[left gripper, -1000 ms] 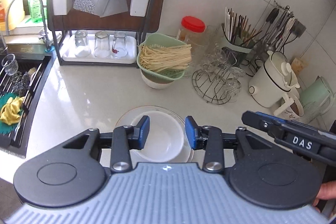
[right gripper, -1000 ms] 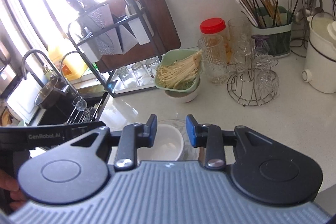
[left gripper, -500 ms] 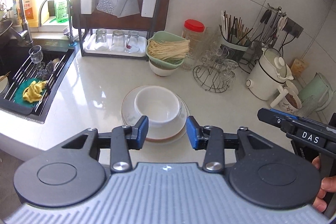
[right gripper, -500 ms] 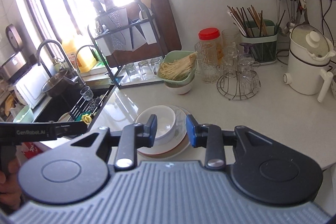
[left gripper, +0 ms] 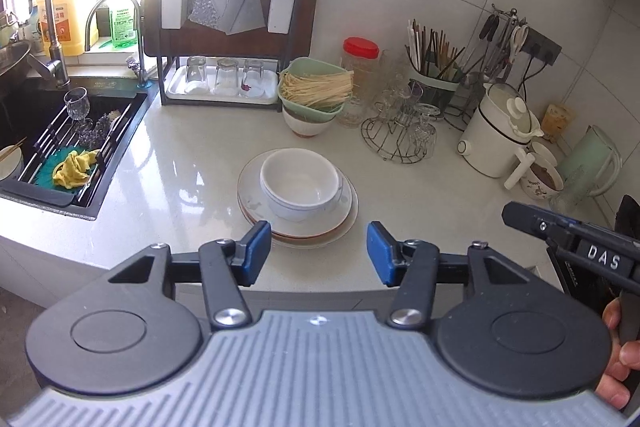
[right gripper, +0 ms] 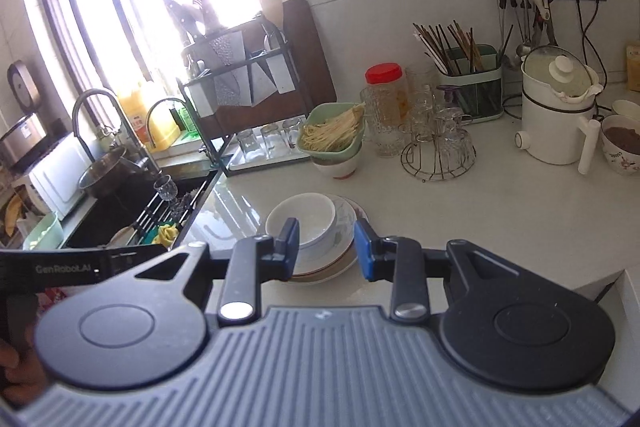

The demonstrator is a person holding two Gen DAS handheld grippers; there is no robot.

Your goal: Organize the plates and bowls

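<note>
White ceramic bowl (left gripper: 299,183) sits nested on a stack of round white plates (left gripper: 256,205) on the pale stone table (left gripper: 180,163), in front of the green noodle basket (left gripper: 314,89). Left tool (left gripper: 318,253) hangs near the stack's front edge, jaws opening, nothing between them. Right tool (right gripper: 326,249) on the stack's near side, jaws narrow, empty. Stacking looks done; judged step: backing off. Next move calls for finding any remaining dish, perhaps by the black sink (left gripper: 24,115).
</note>
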